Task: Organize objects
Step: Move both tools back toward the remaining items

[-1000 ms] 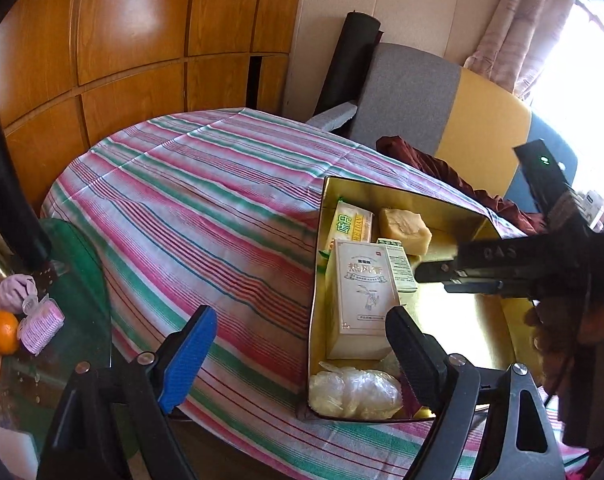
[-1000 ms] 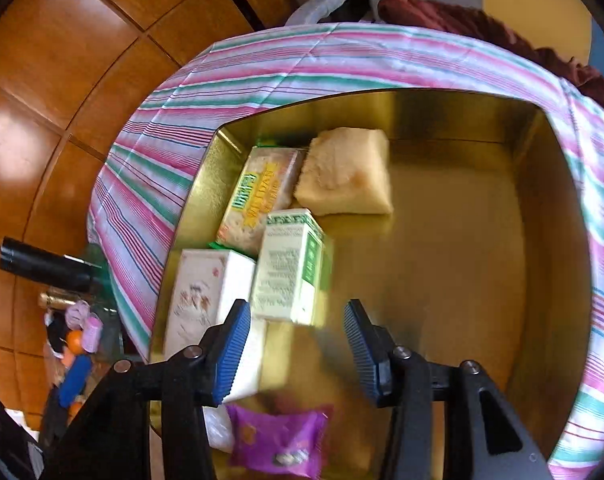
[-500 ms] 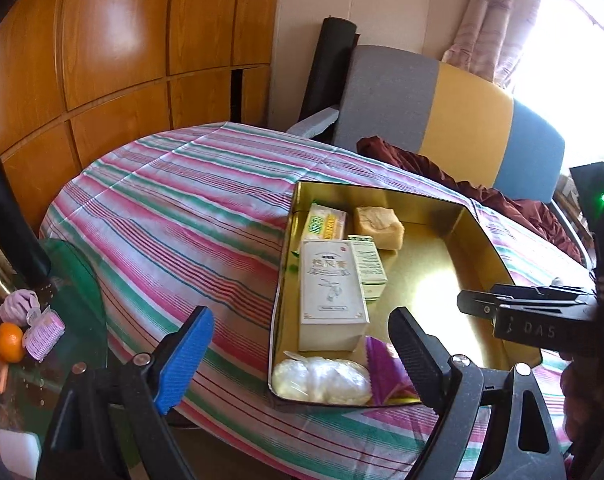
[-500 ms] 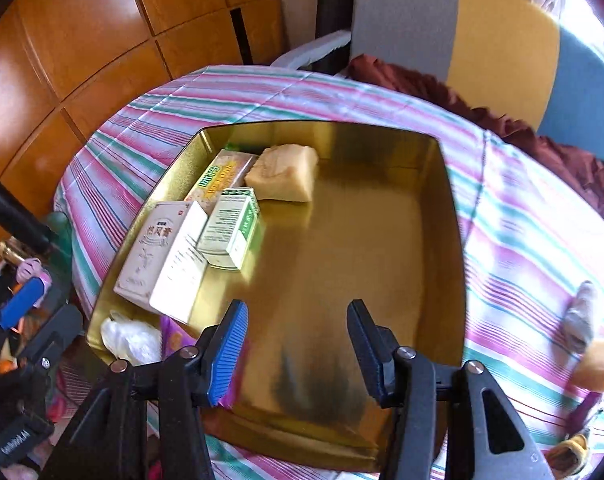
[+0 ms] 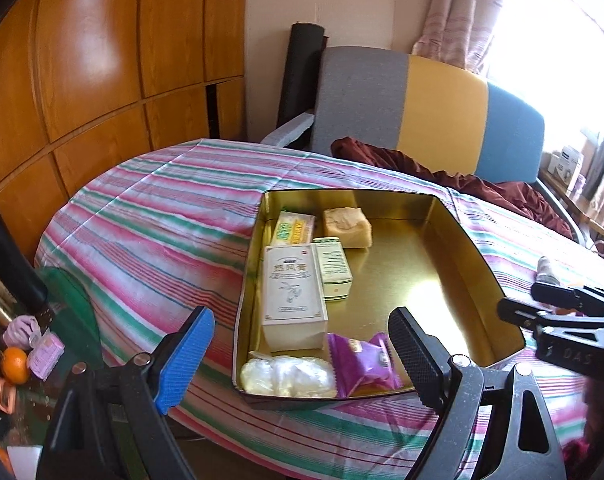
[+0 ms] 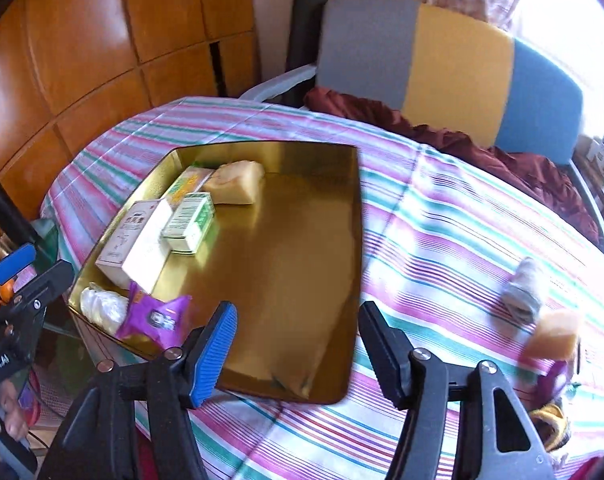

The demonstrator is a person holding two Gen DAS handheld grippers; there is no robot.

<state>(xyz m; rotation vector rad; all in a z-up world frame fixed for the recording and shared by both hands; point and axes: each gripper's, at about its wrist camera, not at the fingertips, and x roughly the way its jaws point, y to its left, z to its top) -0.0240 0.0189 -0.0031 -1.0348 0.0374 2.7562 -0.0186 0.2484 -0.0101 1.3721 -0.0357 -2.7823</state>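
A gold metal tray (image 5: 454, 240) (image 6: 354, 216) lies on the striped table. In it are a white box (image 5: 292, 296) (image 6: 136, 236), a green-white box (image 5: 334, 268) (image 6: 188, 222), a yellow packet (image 5: 292, 230), a tan block (image 5: 348, 226) (image 6: 234, 182), a purple packet (image 5: 364, 362) (image 6: 156, 318) and a clear bag (image 5: 286, 376) (image 6: 102, 306). My left gripper (image 5: 302, 352) is open and empty at the tray's near end. My right gripper (image 6: 298, 348) is open and empty over the tray's near edge. A grey roll (image 6: 524, 288) and a tan block (image 6: 554, 334) lie on the cloth to the right.
A grey, yellow and blue chair (image 5: 430, 108) with dark red cloth (image 5: 442, 168) stands behind the table. Wood panels (image 5: 82, 60) are on the left. A glass side table (image 5: 66, 320) with an orange (image 5: 14, 364) and small items is at the lower left.
Both grippers have pulled back and up from the tray. The right gripper, earlier low over the tray's boxes, now shows the whole tray and the loose items on the cloth to the right.
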